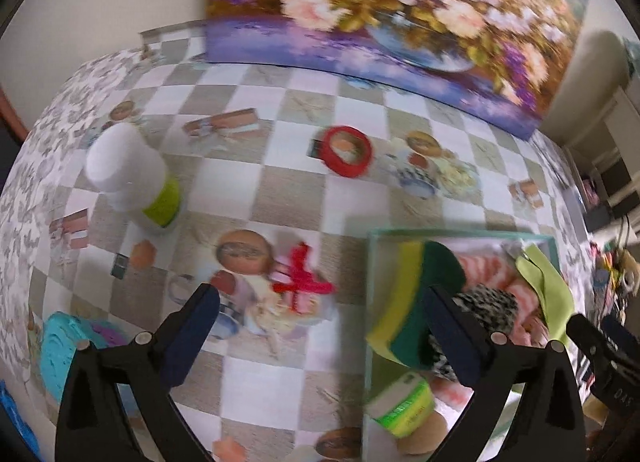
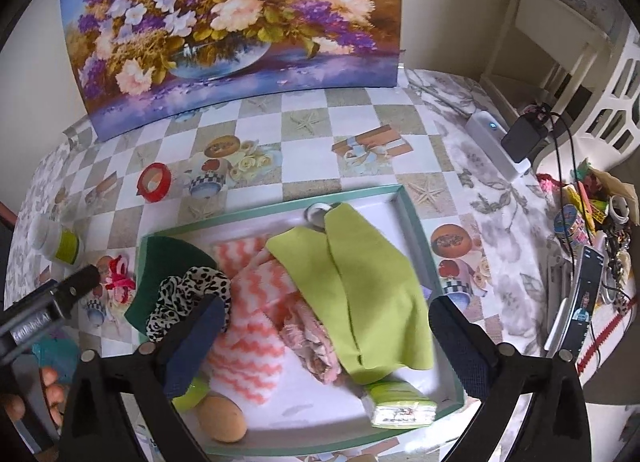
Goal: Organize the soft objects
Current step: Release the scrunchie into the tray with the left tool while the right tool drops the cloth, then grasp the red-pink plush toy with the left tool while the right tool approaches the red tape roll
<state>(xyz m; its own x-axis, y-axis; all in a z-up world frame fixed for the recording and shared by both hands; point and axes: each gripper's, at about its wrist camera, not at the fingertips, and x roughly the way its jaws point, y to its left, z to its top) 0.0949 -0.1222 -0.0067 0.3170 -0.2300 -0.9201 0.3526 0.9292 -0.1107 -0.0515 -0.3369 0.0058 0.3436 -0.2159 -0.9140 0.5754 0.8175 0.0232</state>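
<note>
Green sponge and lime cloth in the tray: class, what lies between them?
In the right wrist view, the spotted scrunchie and pink zigzag cloth lie between the green sponge and lime cloth.

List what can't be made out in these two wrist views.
- Turquoise object, left wrist view: identity unclear, cut by the lens edge and left gripper.
- Sponge, right wrist view: partly covered by spotted scrunchie.
- Red bow, left wrist view: motion-blurred.

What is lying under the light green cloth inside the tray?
The light green cloth lies over the pink zigzag cloth and a crumpled pink fabric in the tray. Anything else beneath it is covered.
</note>
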